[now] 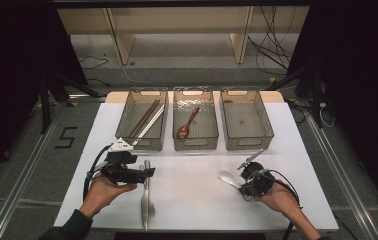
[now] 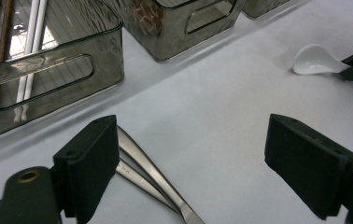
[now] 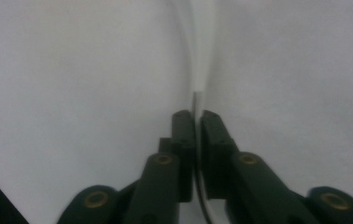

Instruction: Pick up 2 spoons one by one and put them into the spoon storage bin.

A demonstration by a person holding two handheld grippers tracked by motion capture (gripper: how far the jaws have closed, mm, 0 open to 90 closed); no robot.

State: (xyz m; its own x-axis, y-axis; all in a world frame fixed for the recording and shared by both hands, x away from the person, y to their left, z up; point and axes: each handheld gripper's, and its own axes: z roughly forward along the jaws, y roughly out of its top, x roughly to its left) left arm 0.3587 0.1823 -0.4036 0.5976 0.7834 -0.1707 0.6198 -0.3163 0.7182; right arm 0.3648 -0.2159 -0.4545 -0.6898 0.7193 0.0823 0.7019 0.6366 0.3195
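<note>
With the white spoon's (image 1: 228, 177) handle pinched edge-on in the right tool (image 3: 195, 122) and its bowl ahead on the worktop (image 1: 197, 195), it could be twisted loose if lifted, while the left tool (image 2: 191, 154) is held wide.

Dim surroundings, bright table, blurred close right gripper view

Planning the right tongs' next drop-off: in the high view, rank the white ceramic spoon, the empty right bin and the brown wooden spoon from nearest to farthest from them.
1. White ceramic spoon: gripped in the right tongs, handle between the pads.
2. Empty right smoky-plastic bin: straight beyond them.
3. Brown wooden spoon: in the middle bin, up-left.
</note>
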